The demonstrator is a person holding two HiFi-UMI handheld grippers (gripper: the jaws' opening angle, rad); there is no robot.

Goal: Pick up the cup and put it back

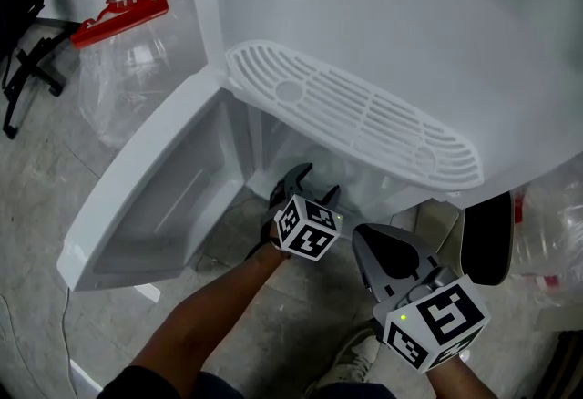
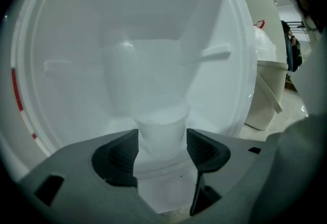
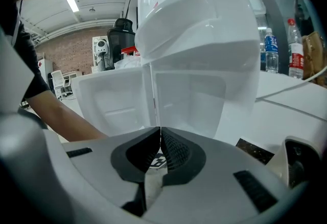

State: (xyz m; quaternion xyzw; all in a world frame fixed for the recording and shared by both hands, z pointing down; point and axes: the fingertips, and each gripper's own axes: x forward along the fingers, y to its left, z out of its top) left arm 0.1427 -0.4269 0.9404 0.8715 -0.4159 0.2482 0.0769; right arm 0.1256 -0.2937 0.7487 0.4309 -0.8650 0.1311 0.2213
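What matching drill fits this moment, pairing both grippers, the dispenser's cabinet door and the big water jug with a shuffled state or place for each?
Things
1. left gripper
2. right gripper
3. white cabinet door of the white water dispenser
4. clear plastic water jug with a red cap

States or places
A. swung open
B. jaws together, nothing between them
C. standing outside, beside the dispenser
D. jaws closed on the translucent plastic cup, inside the cabinet

Pairs: 1-D, 2-B, 3-A, 4-C
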